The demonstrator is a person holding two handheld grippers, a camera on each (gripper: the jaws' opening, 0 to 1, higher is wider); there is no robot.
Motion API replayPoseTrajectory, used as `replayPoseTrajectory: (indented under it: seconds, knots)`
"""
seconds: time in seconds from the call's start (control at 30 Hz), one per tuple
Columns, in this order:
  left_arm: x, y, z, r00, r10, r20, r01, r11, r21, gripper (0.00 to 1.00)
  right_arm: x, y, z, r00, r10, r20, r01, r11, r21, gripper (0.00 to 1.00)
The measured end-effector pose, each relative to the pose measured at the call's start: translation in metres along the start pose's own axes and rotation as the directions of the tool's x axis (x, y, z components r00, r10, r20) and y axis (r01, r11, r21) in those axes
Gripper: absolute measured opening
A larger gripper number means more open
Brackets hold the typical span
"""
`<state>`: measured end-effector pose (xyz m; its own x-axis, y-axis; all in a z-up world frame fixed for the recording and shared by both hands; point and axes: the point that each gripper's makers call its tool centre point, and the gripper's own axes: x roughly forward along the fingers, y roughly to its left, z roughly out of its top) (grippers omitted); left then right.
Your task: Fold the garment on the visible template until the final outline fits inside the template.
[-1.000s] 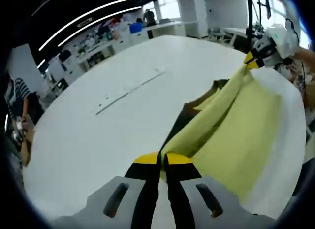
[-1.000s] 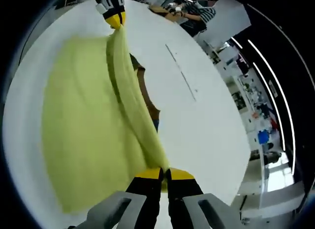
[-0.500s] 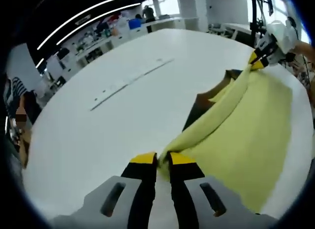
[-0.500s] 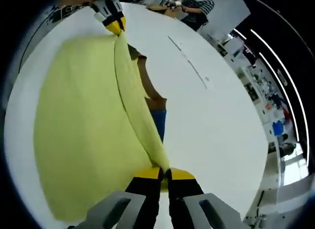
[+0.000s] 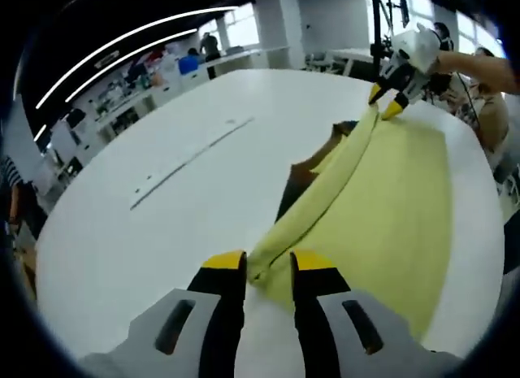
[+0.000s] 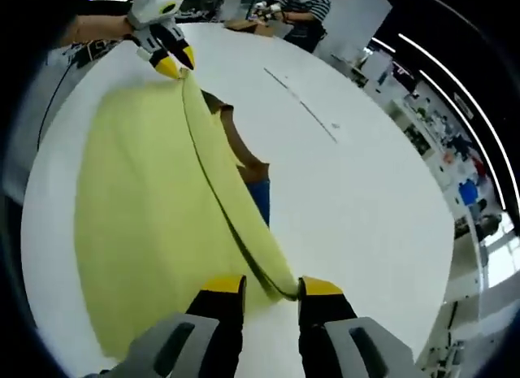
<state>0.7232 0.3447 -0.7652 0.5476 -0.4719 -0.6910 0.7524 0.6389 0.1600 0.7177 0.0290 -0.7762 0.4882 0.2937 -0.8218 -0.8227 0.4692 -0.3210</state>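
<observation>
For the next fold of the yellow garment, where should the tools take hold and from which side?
Judging from its lie, grip the yellow garment at the two ends of its raised folded ridge, where the left tool and right tool now stand open. Come in low along the white table, from the ridge side: there the doubled cloth stands up, while the rest lies flat.
</observation>
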Motion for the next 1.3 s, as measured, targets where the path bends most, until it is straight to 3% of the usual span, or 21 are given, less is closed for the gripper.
replayPoseTrajectory:
  seconds: [0.1, 0.2, 0.3, 0.37, 0.47, 0.6, 0.67, 0.73, 0.77, 0.83, 0.9, 1.0, 1.13, 1.23, 1.3]
  knots:
    - [0.003, 0.007, -0.008, 0.997, 0.054, -0.054, -0.045, 0.988, 0.147, 0.18, 0.003, -0.003, -0.002, 1.000, -0.026, -0.003, 0.026, 0.999, -0.031, 0.16]
    - [0.008, 0.012, -0.011, 0.993, 0.097, -0.074, -0.077, 0.970, 0.231, 0.15, 0.006, -0.004, -0.004, 0.999, -0.043, -0.003, 0.043, 0.998, -0.052, 0.09]
    - [0.010, 0.011, -0.011, 0.991, 0.106, -0.084, -0.084, 0.969, 0.233, 0.11, 0.009, -0.007, -0.009, 0.998, -0.061, -0.006, 0.060, 0.997, -0.046, 0.07]
    - [0.008, 0.014, -0.009, 0.987, 0.135, -0.090, -0.103, 0.950, 0.294, 0.07, 0.009, -0.007, -0.006, 0.998, -0.066, 0.019, 0.067, 0.998, -0.010, 0.05]
    - [0.006, 0.012, -0.008, 0.988, 0.131, -0.084, -0.101, 0.952, 0.289, 0.05, 0.008, -0.009, -0.006, 0.997, -0.077, 0.026, 0.077, 0.997, -0.001, 0.02]
    - [-0.001, 0.017, 0.003, 0.989, 0.144, -0.024, -0.136, 0.970, 0.200, 0.03, 0.004, -0.015, 0.000, 0.993, -0.093, 0.065, 0.089, 0.994, 0.065, 0.00]
    - [-0.003, 0.020, 0.007, 0.990, 0.140, 0.009, -0.140, 0.984, 0.106, 0.02, 0.003, -0.019, 0.001, 0.992, -0.100, 0.082, 0.088, 0.986, 0.142, 0.00]
    - [-0.003, 0.029, 0.007, 0.986, 0.164, 0.023, -0.164, 0.986, -0.013, 0.02, 0.004, -0.020, 0.001, 0.991, -0.094, 0.093, 0.072, 0.974, 0.216, 0.00]
    - [-0.003, 0.036, 0.006, 0.980, 0.198, 0.022, -0.195, 0.977, -0.087, 0.03, 0.005, -0.024, 0.002, 0.989, -0.109, 0.100, 0.081, 0.965, 0.250, 0.00]
    - [-0.001, 0.038, 0.003, 0.979, 0.202, 0.000, -0.200, 0.970, -0.139, 0.03, 0.007, -0.027, 0.002, 0.987, -0.119, 0.106, 0.080, 0.946, 0.314, 0.00]
    - [0.005, 0.038, 0.002, 0.975, 0.220, -0.008, -0.216, 0.948, -0.235, 0.03, 0.011, -0.028, 0.003, 0.986, -0.124, 0.114, 0.063, 0.900, 0.431, 0.00]
    - [0.009, 0.037, -0.002, 0.972, 0.236, -0.024, -0.235, 0.943, -0.236, 0.04, 0.014, -0.035, 0.002, 0.980, -0.152, 0.125, 0.062, 0.839, 0.540, 0.00]
    - [0.005, 0.042, -0.007, 0.959, 0.281, -0.032, -0.277, 0.906, -0.322, 0.08, 0.014, -0.043, -0.002, 0.976, -0.189, 0.106, 0.092, 0.803, 0.589, 0.03]
    - [-0.001, 0.043, -0.006, 0.961, 0.277, -0.011, -0.263, 0.900, -0.348, 0.19, 0.010, -0.045, -0.003, 0.974, -0.199, 0.106, 0.094, 0.787, 0.610, 0.10]
    - [-0.007, 0.044, -0.005, 0.961, 0.276, 0.001, -0.258, 0.901, -0.350, 0.22, 0.007, -0.045, -0.001, 0.974, -0.190, 0.122, 0.070, 0.768, 0.636, 0.20]
